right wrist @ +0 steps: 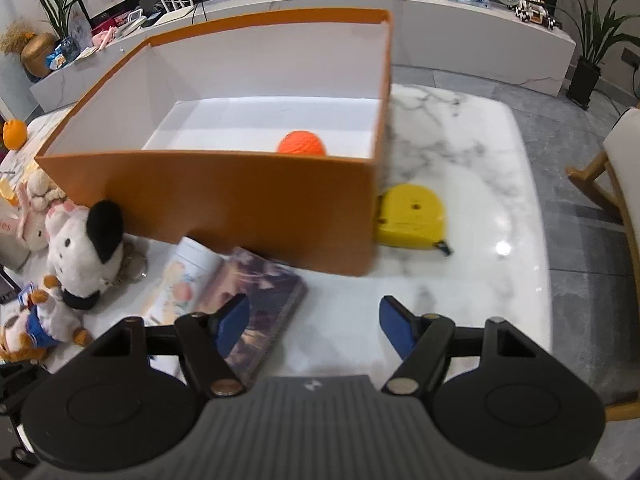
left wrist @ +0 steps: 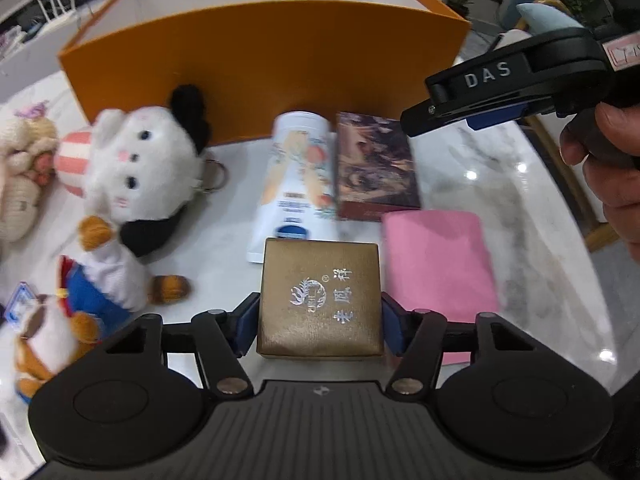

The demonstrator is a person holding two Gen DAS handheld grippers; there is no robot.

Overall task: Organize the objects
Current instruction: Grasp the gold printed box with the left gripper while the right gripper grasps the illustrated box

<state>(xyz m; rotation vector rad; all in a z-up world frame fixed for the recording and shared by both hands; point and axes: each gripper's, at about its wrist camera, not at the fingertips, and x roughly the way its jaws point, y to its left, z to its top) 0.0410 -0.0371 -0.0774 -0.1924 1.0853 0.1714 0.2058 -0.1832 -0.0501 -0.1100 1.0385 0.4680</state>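
A small gold box (left wrist: pixel 320 280) with silver print sits on the marble table, and my left gripper (left wrist: pixel 319 320) is shut on it, blue pads against both sides. Behind it lie a white lotion tube (left wrist: pixel 296 184), a dark picture book (left wrist: pixel 374 164) and a pink pouch (left wrist: pixel 438 260). The big orange box (right wrist: pixel 240 200) stands open beyond them, with an orange ball (right wrist: pixel 302 143) inside. My right gripper (right wrist: pixel 313 312) hovers open above the table with nothing between its fingers. Its left finger hangs over the book (right wrist: pixel 264 292).
Plush toys crowd the left: a white one with a black ear (left wrist: pixel 140 164), a small one in blue (left wrist: pixel 100 276), others at the edge. A yellow tape measure (right wrist: pixel 412 218) lies by the orange box's right corner. A wooden chair (right wrist: pixel 616 184) stands at the table's right.
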